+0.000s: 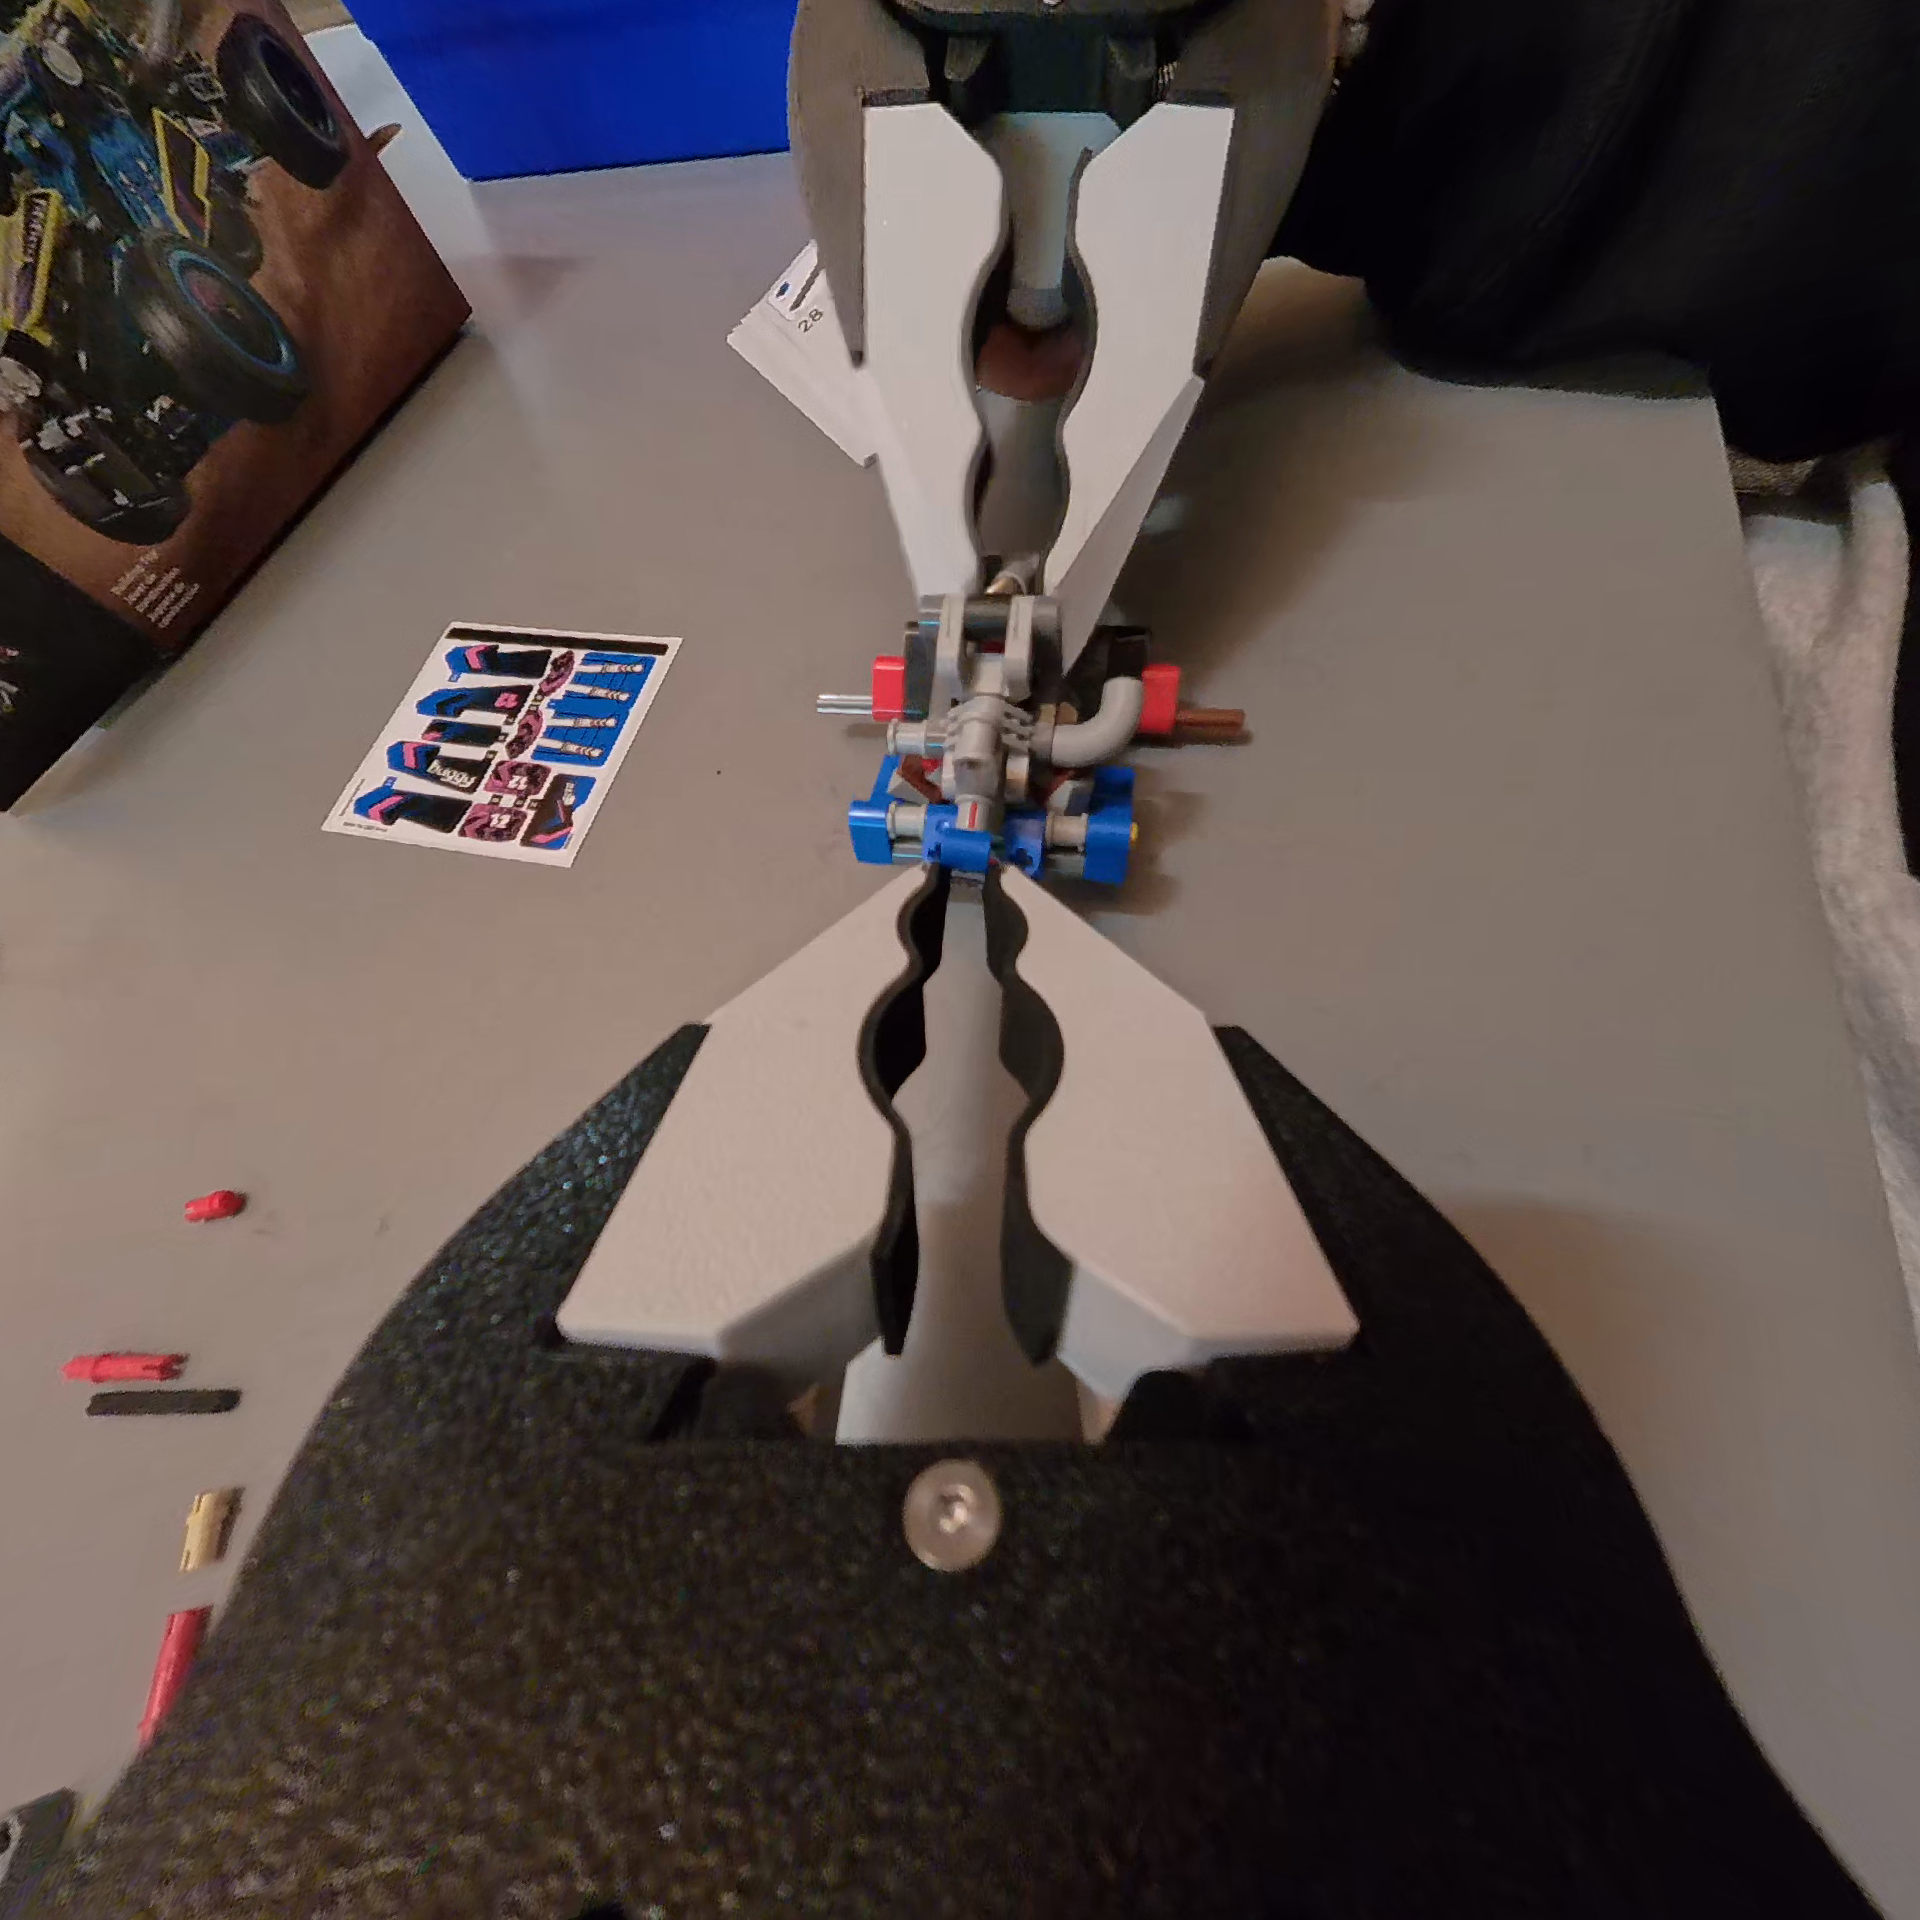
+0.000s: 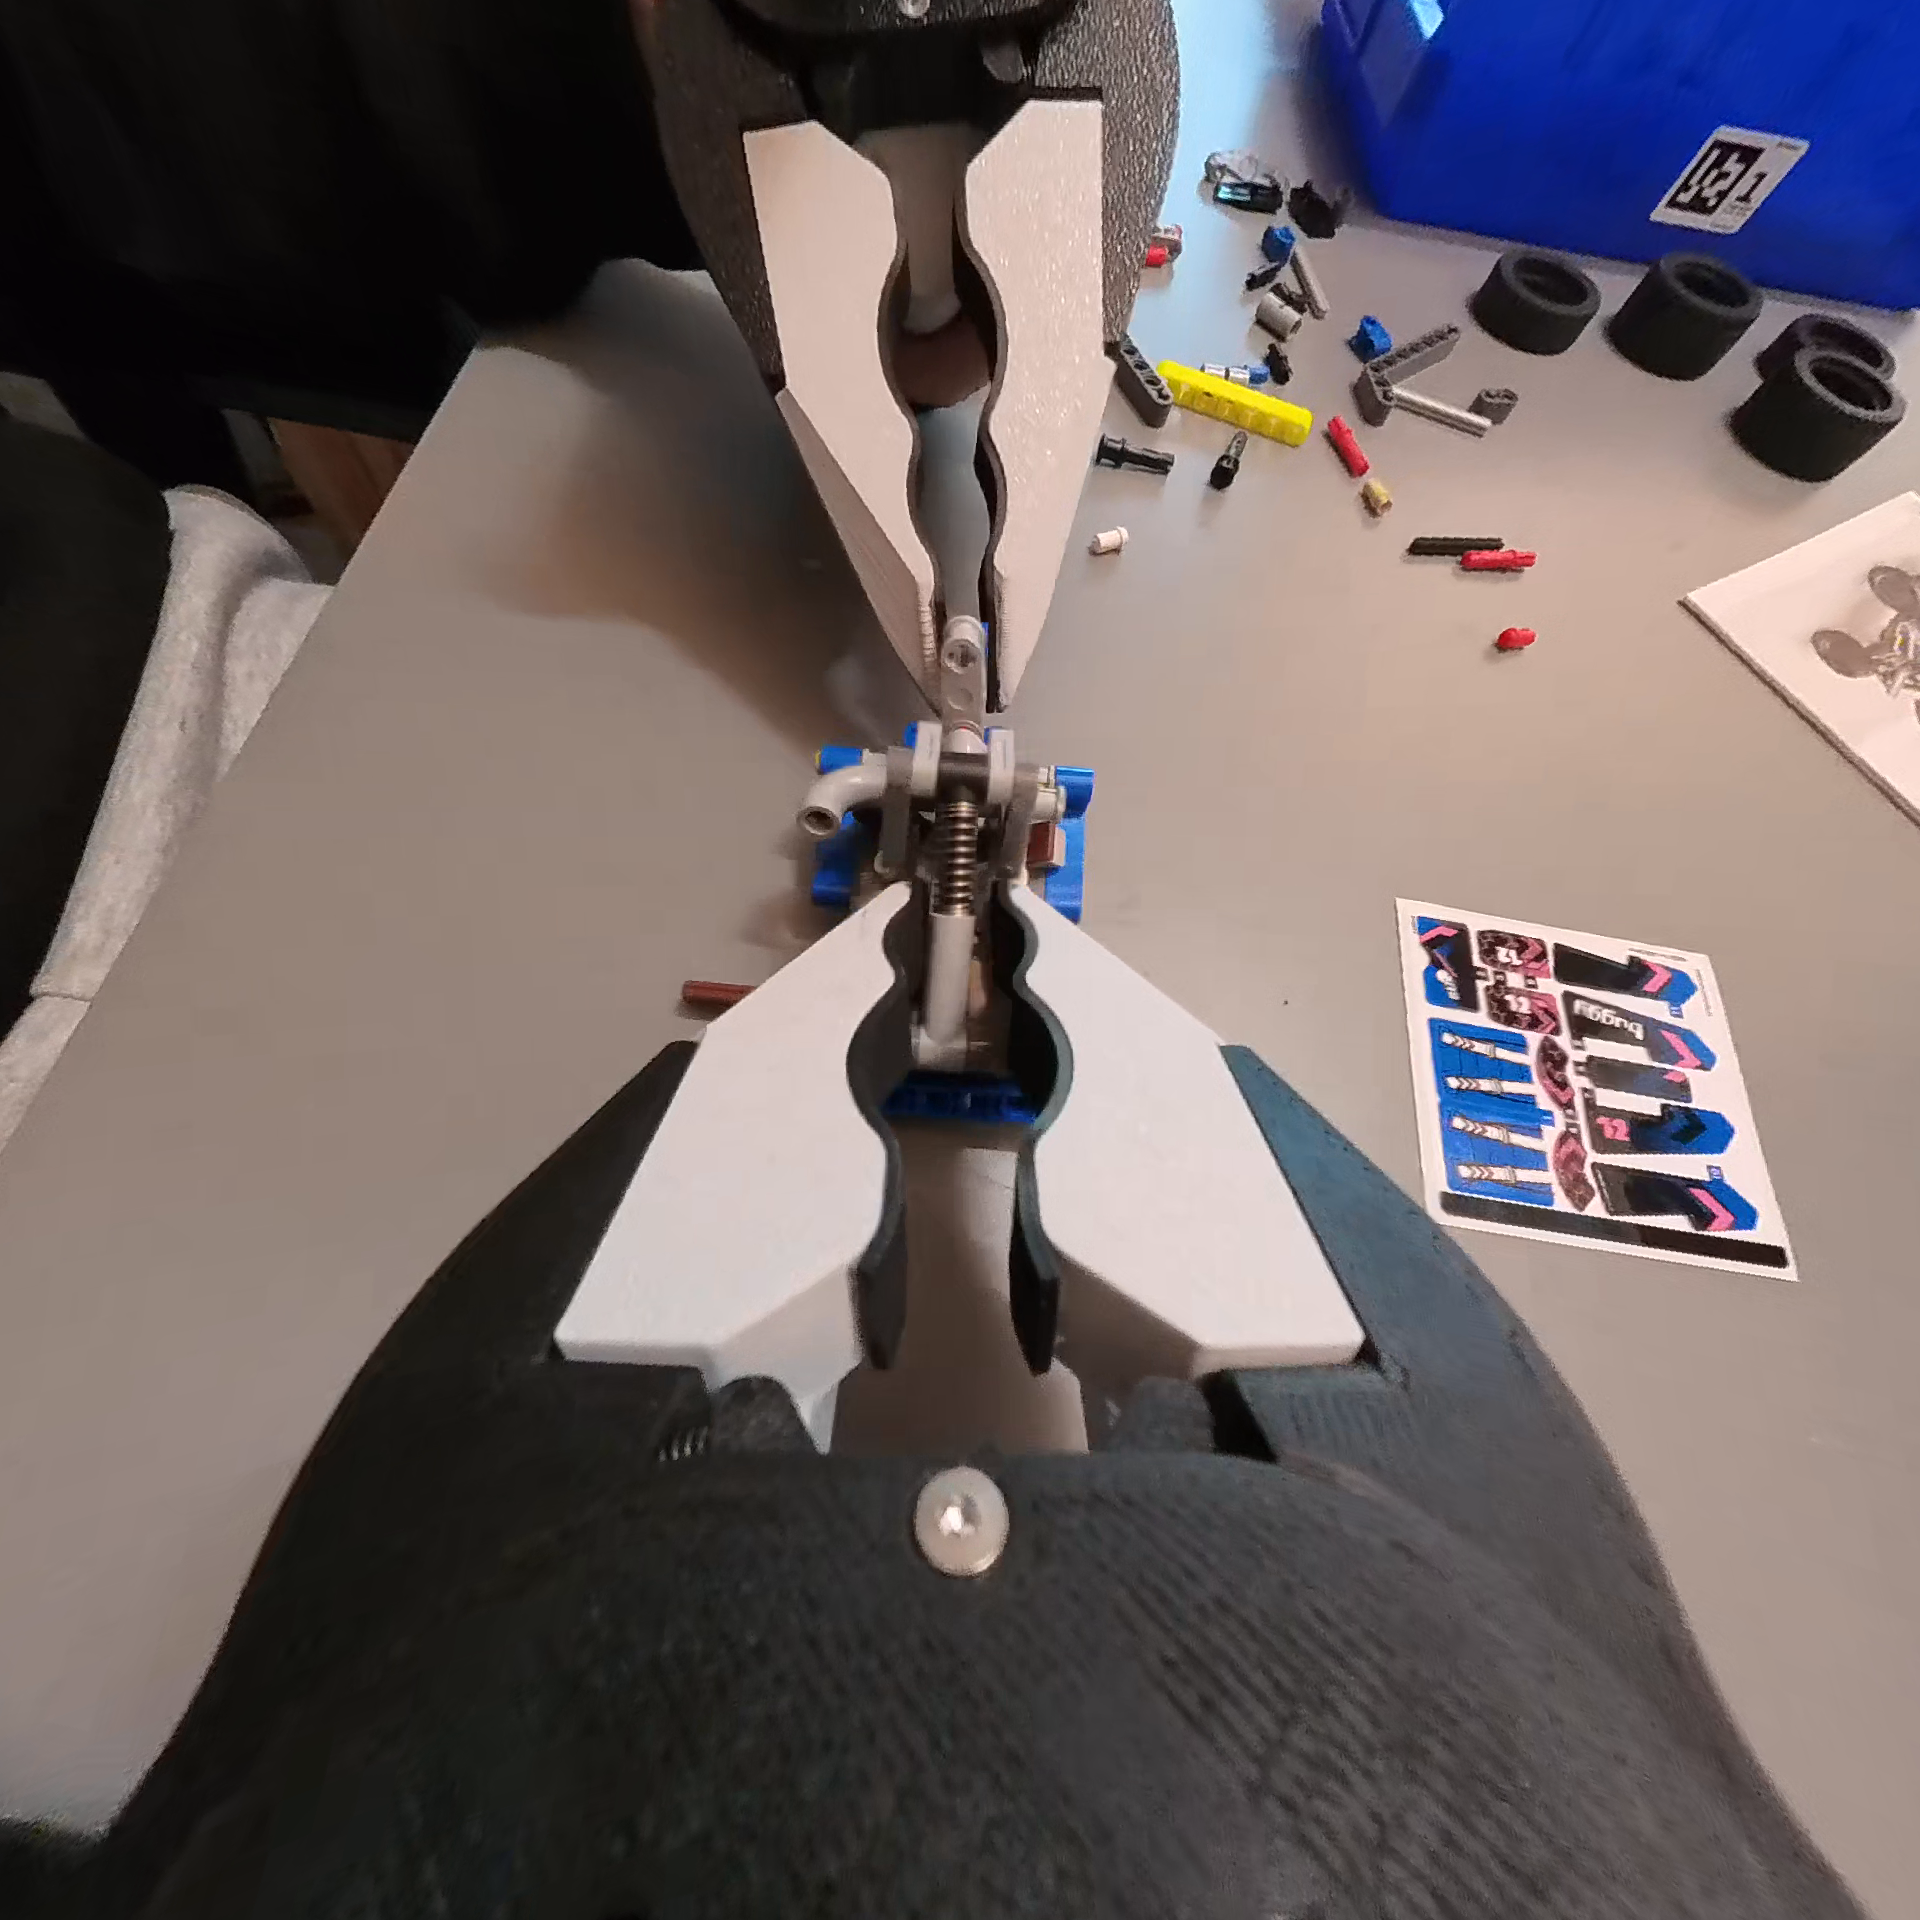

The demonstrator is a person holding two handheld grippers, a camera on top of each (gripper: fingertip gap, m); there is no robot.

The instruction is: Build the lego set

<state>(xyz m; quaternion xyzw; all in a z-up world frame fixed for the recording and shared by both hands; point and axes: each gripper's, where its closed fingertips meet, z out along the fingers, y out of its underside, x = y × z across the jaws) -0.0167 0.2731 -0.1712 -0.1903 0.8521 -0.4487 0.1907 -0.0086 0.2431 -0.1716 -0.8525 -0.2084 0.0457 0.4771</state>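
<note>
Starting at the left edge of the left wrist view: the lego box [image 1: 177, 343] sits at the far corner of the grey desk [image 1: 1455, 935], with a few loose red and black pins [image 1: 213, 1205] nearer the camera. A bit further right is the sticker sheet [image 1: 504, 743], lying flat and well apart from the build.

Dead centre is the lego assembly [image 1: 997, 748], resting on the desk with both grippers pinching it from opposite ends. The left gripper [image 1: 961, 883] has its jaws nearly closed on a small grey piece at the blue end. The right gripper [image 1: 1013, 587] comes in from the far side, jaws squeezed narrow around the grey frame up top.

In the right wrist view, the spring shock [image 2: 961, 842] runs down the middle of the build. Off to the right are scattered parts, a yellow beam [image 2: 1236, 403], four black tyres [image 2: 1683, 312] and a blue bin [image 2: 1621, 125].
</note>
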